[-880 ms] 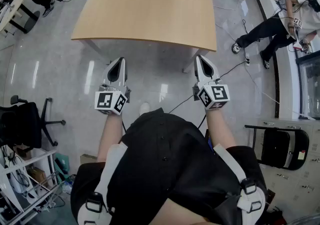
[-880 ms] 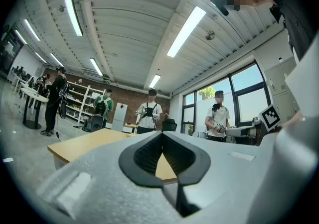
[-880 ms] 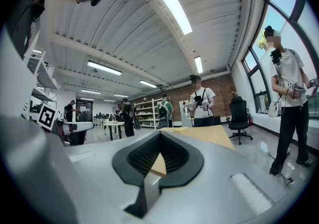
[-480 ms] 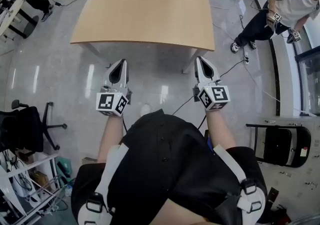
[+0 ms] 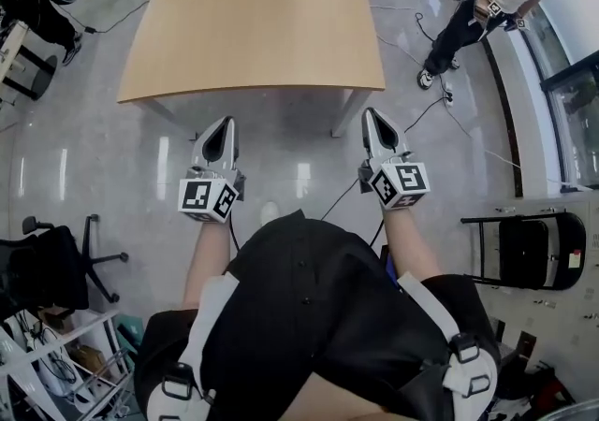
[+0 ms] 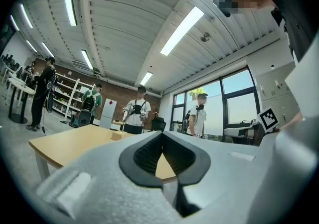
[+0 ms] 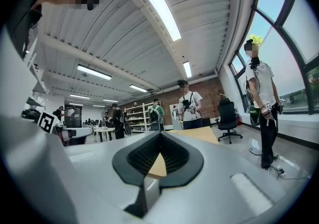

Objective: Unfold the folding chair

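Folding chair [image 5: 524, 251] stands folded against the wall [image 5: 562, 335] at my right, well apart from my left gripper [image 5: 222, 122] and right gripper [image 5: 373, 115] — both clenched on nothing. Turning there, I might snag the floor cable [image 5: 339, 201].

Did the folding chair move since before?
No. The chair still leans folded against the cabinets, at the same spot along them. Only the camera's view shifted a little.

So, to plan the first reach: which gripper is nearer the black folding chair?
Right. The right gripper is left of the folding chair in the head view; the left gripper is even farther left.
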{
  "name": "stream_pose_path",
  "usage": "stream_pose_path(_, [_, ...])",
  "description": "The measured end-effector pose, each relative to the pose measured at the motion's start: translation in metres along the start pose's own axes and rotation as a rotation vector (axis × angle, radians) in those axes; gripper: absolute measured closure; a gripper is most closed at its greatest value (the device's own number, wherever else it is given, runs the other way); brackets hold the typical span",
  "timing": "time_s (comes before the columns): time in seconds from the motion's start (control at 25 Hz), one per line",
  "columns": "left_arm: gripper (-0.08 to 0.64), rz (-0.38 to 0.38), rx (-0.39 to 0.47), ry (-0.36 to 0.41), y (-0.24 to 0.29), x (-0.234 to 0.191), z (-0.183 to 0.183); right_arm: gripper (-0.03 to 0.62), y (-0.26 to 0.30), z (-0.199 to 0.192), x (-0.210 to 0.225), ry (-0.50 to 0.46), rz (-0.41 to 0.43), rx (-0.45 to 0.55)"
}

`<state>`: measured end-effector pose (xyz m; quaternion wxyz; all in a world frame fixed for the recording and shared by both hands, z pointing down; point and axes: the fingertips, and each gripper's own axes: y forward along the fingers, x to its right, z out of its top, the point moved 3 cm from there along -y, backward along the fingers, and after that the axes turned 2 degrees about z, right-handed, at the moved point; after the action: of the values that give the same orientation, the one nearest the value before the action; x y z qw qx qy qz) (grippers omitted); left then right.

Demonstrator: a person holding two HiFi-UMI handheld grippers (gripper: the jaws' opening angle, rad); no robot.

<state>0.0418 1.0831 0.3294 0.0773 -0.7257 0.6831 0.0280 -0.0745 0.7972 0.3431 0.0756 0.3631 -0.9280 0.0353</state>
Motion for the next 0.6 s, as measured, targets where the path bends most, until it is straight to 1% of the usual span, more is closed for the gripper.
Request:
stream_pose_path(0.16, [0.56, -0.08, -0.011, -0.008, 0.023, 0.019, -0.004, 0.588, -0.021, 0.005, 0.023, 0.006, -0.085, 0.016])
stream_pose_path(0.36, [0.56, -0.204, -0.018, -0.019, 0.062, 0.047, -0.008, 0.588, -0.059, 0.011, 0.054, -0.005, -0.222, 0.051])
stream_pose_path(0.48, [0.56, -0.275, -0.02, -0.038, 0.087, 0.069, -0.012, 0.588, -0.078, 0.015, 0.071, -0.01, -0.297, 0.066])
stream_pose_path(0.6, [0.56, -0.365, -0.023, -0.054, 0.113, 0.098, -0.017, 0.588, -0.097, 0.02, 0.087, -0.021, -0.371, 0.083])
